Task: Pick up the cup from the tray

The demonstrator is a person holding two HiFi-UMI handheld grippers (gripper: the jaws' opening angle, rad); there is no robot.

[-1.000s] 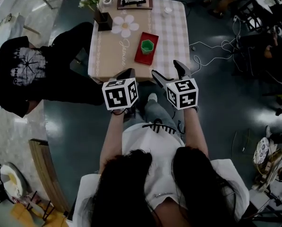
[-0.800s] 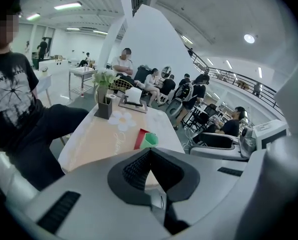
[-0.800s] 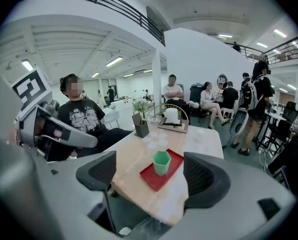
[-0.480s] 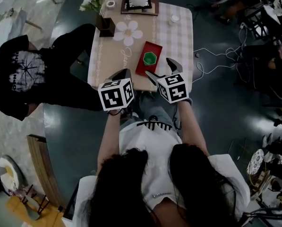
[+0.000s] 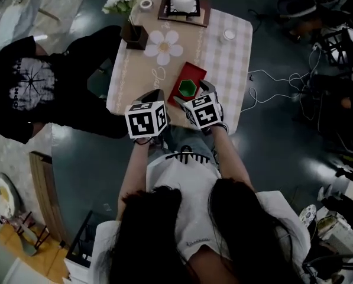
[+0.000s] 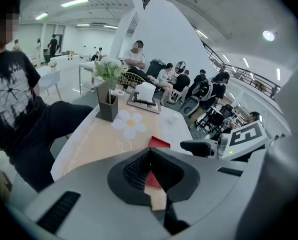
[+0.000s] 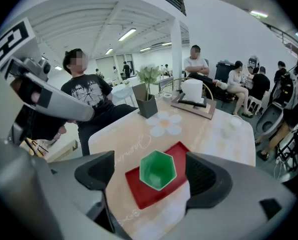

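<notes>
- Right gripper: jaws opening wide, empty; cup centre frame, untouched.
- Left gripper: closed, empty.
- Risk: off-centre closure tips cup on tray.

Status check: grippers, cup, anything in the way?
Right gripper opening, cup ahead between jaws, untouched. Left gripper shut, empty. Cup upright on red tray. Nothing blocking.
</notes>
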